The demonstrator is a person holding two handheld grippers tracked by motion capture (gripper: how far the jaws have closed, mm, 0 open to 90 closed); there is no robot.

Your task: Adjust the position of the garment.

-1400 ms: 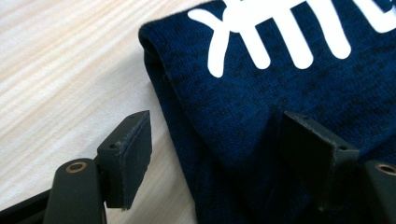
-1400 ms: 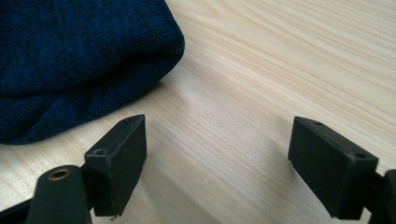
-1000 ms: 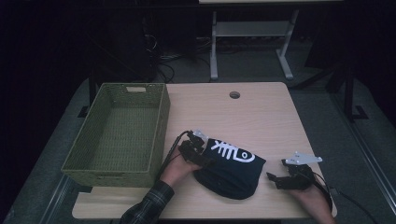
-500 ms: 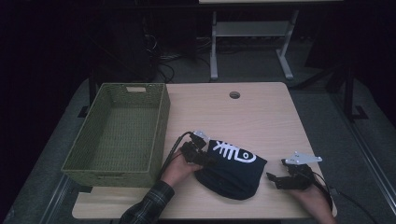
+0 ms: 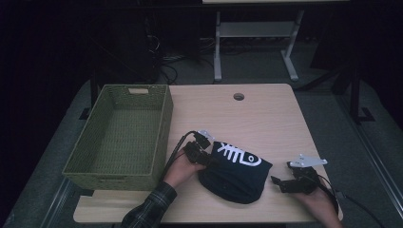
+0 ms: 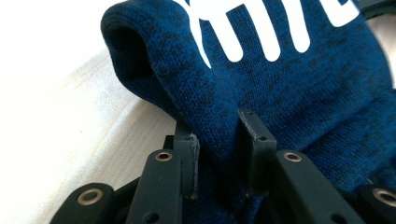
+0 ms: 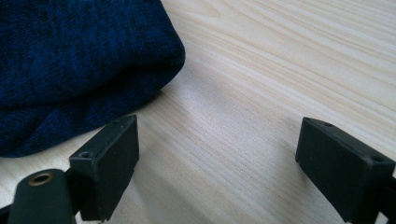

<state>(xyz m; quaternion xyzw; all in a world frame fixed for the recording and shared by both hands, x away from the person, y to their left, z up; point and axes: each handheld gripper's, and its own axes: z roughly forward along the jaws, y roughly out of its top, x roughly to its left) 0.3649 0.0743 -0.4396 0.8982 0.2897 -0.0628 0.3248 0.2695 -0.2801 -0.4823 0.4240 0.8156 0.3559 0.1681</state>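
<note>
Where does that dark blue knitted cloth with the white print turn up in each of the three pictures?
High view: the blue cloth lies on the table's near half, right of the green basket, between the two grippers.
Left gripper view: it covers the upper right, a fold pinched by the left gripper.
Right gripper view: it sits in the upper left corner, beside the open right gripper.
Shared landmark: the pale wooden table.

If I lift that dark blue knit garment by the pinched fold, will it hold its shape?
Probably not: the dark blue knit garment bunches softly between the left gripper, whose jaws have just been closing, so it should drape. It looks light. The fuzzy knit likely resists slipping.
</note>
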